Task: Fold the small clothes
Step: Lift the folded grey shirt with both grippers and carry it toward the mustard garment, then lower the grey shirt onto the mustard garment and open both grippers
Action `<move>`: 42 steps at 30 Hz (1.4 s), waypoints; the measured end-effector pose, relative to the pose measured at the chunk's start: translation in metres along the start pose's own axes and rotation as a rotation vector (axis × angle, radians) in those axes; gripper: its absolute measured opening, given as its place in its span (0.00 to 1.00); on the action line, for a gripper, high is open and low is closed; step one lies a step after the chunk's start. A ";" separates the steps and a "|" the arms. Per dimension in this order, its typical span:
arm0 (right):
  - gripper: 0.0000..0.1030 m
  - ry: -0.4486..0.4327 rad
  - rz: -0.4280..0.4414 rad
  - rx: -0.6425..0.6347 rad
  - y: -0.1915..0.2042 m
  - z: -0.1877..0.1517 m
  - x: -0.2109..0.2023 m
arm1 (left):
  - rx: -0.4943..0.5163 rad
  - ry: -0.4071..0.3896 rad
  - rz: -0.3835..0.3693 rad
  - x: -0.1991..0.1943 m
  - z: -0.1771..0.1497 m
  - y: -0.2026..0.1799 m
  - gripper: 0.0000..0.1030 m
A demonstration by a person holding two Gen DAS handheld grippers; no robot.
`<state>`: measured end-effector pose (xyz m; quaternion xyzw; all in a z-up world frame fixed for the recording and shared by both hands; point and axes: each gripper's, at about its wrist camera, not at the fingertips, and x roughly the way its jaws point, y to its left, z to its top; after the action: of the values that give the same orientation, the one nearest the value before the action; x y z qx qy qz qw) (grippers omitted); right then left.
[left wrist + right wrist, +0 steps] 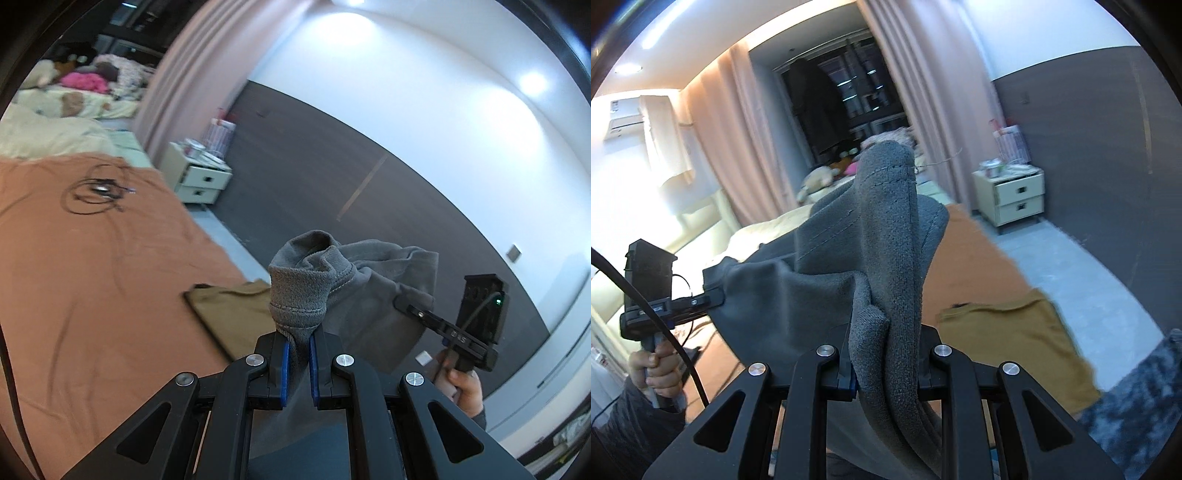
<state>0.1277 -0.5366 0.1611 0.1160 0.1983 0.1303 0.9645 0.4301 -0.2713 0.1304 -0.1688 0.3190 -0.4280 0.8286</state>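
Note:
A small grey knit garment (369, 291) hangs in the air between both grippers above the orange bed sheet (92, 277). My left gripper (297, 350) is shut on one ribbed edge of it, which bunches up above the blue pads (283, 365). My right gripper (886, 365) is shut on another edge of the grey garment (827, 280), which drapes over the fingers. The right gripper also shows in the left wrist view (410, 308), and the left one in the right wrist view (713, 299). A folded mustard-olive garment (1015, 339) lies on the sheet below; it also shows in the left wrist view (229, 314).
A coiled black cable (96, 192) lies on the sheet. A cream nightstand (1012, 195) stands on the grey floor by the dark wall. Pillows, toys and a pink cloth (88, 81) sit at the bed's far end. Pink curtains (923, 74) hang behind.

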 end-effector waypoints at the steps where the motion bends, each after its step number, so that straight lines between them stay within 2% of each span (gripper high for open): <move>1: 0.15 -0.004 -0.020 0.010 -0.005 0.000 -0.005 | 0.006 0.008 -0.020 0.011 0.000 -0.008 0.08; 8: 0.15 -0.032 -0.136 0.050 -0.003 -0.009 -0.044 | 0.025 0.076 -0.122 0.073 0.000 -0.045 0.08; 13: 0.15 -0.025 -0.200 0.061 0.011 -0.012 -0.051 | 0.008 0.111 -0.177 0.109 -0.002 -0.050 0.08; 17: 0.15 0.007 -0.226 0.070 0.025 -0.005 -0.040 | -0.042 0.142 -0.199 0.135 -0.004 -0.038 0.08; 22: 0.15 0.063 -0.249 0.088 0.039 -0.006 0.005 | -0.079 0.168 -0.174 0.167 -0.001 -0.007 0.08; 32: 0.15 0.188 -0.258 0.086 0.070 -0.002 0.103 | -0.140 0.217 -0.095 0.237 0.013 0.079 0.08; 42: 0.16 0.340 -0.268 0.105 0.092 -0.018 0.197 | -0.244 0.272 -0.026 0.302 0.005 0.166 0.09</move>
<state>0.2758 -0.3883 0.1008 0.1153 0.3782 0.0079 0.9185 0.6631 -0.4226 -0.0740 -0.2126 0.4754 -0.4156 0.7457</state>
